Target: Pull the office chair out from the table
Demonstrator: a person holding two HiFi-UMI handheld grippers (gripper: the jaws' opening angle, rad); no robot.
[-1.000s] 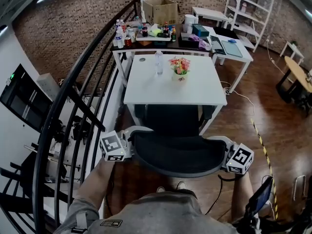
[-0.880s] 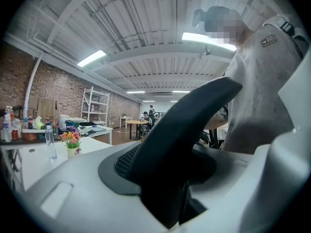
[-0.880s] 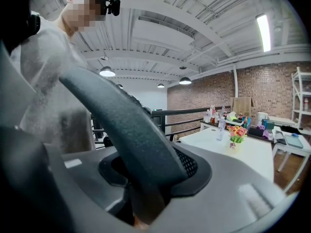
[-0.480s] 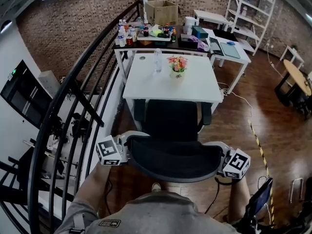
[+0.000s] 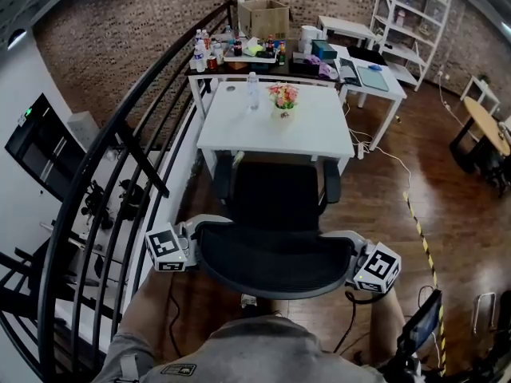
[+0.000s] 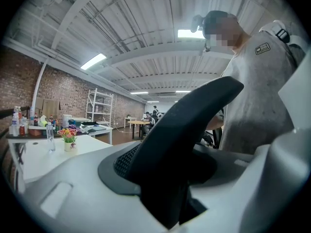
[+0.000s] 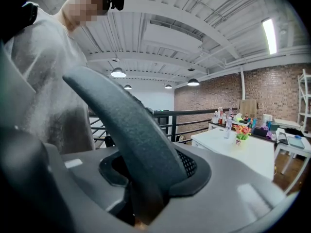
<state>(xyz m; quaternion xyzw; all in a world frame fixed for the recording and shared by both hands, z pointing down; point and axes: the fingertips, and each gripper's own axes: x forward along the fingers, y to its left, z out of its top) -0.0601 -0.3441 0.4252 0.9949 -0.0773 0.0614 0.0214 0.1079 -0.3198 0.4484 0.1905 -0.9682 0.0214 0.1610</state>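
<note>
The black office chair (image 5: 275, 194) stands just in front of the white table (image 5: 319, 138), its seat and armrests out from under the tabletop. My left gripper (image 5: 194, 244) is shut on the left end of the curved mesh backrest (image 5: 275, 260). My right gripper (image 5: 354, 259) is shut on its right end. In the left gripper view the backrest edge (image 6: 184, 130) fills the space between the jaws. The right gripper view shows the same edge (image 7: 129, 130) clamped. The person stands directly behind the chair.
A black stair railing (image 5: 120, 150) runs close along the left. On the table are a bottle (image 5: 253, 90) and a flower pot (image 5: 281, 100). Behind it stands a cluttered table (image 5: 263, 58) with a cardboard box (image 5: 262, 14). Striped floor tape (image 5: 423, 234) lies at the right.
Both grippers and the chair have moved back toward the person, away from the table. More of the seat and armrests now shows in front of the table edge.
</note>
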